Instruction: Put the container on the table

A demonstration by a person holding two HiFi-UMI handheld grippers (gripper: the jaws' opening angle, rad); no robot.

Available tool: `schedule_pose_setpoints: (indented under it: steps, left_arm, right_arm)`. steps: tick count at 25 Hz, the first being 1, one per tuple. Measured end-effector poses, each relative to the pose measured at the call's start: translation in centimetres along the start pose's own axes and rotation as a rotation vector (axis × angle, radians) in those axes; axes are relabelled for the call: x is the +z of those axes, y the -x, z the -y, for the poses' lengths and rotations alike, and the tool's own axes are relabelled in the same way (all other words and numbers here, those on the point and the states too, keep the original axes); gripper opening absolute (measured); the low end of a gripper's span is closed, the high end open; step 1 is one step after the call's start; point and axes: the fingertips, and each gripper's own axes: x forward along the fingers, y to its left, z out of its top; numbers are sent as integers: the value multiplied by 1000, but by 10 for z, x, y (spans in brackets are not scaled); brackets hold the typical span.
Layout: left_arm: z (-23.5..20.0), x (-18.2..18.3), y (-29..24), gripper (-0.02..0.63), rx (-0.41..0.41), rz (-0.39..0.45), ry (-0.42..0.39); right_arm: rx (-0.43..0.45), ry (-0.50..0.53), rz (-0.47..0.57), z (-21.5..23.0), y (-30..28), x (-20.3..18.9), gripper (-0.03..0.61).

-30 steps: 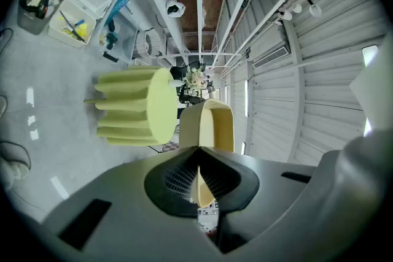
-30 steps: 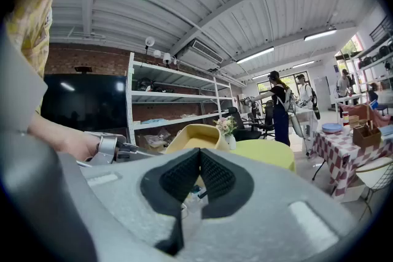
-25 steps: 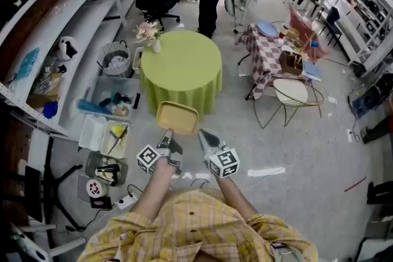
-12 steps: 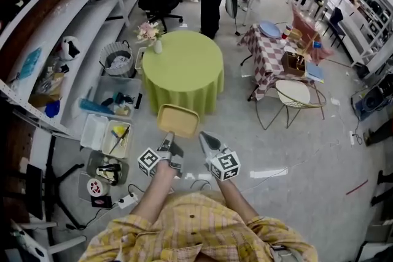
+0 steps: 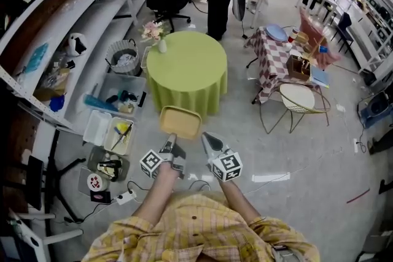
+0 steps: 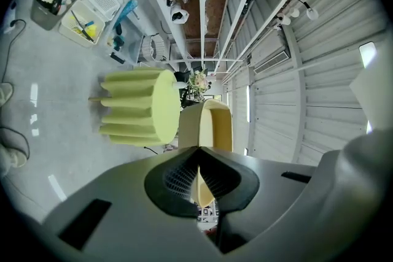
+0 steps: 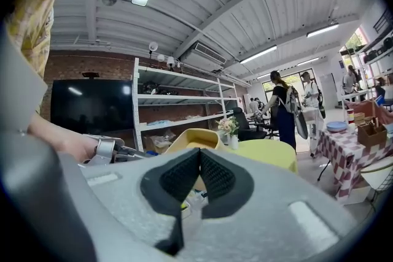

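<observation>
In the head view, a person in a yellow plaid shirt (image 5: 202, 230) holds both grippers out over the grey floor (image 5: 295, 156). The left gripper (image 5: 171, 140) grasps the near rim of the pale yellow container (image 5: 180, 121), which hangs in the air just short of the round bench (image 5: 187, 64) draped in green cloth. The right gripper (image 5: 209, 140) is beside the container, apart from it. A small vase of flowers (image 5: 158, 37) stands at the bench's far left edge. In the left gripper view, the left gripper (image 6: 199, 159) has its jaws clenched on the container (image 6: 216, 126), whose rim passes between the ribbed pads; the green-draped bench (image 6: 138, 113) lies beyond. In the right gripper view, the right gripper (image 7: 198, 155) has its jaws pressed together at the tips with nothing between them. Past them show the container (image 7: 195, 139), the hand (image 7: 64, 143) holding the left gripper, the bench (image 7: 267, 153) and the vase of flowers (image 7: 230, 131).
</observation>
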Motion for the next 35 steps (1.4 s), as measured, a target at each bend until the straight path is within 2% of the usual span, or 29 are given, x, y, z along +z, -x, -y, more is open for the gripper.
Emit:
schedule_pose_setpoints:
  steps: [13,19,26,35]
  left_arm:
    - [-8,-54,14,17,-3,44,3]
    - [-7,-57,14,17,-16,77,0]
    - [-16,-61,5,17,-1,73,15]
    - [-17,-59,-36,17,-5,40,28]
  right_arm:
    - [70,13,1,13,42,-8,-2]
    - [94,25,17,17,50,-4,-2]
    - [97,36,3,23,44,-11,-2]
    - [63,38,3,51,23,-8,-2]
